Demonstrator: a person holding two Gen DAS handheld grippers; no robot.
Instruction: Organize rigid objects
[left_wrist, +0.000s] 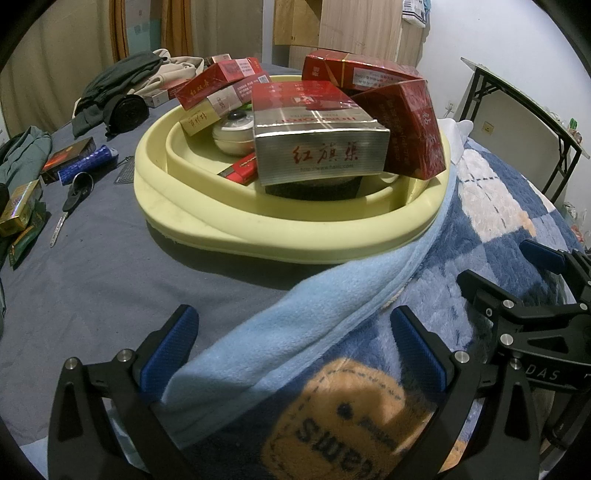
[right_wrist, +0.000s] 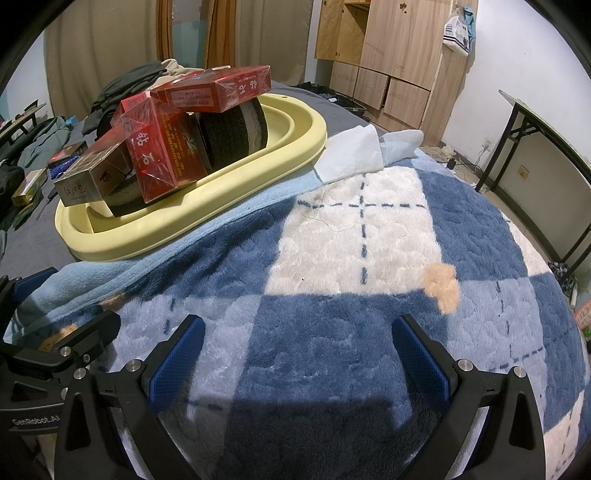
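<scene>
Both the left hand-held gripper (left_wrist: 293, 345) and right hand-held gripper (right_wrist: 299, 354) spread wide, empty. Cigarette cartons (left_wrist: 317, 133) heaped loosely in yellow basin (left_wrist: 258, 236) on bed; bumping it could topple them.

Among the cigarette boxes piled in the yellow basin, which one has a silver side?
The silver-sided box at the front of the pile in the yellow basin; red characters are printed on its silver side. The other boxes there are red or cream.
</scene>
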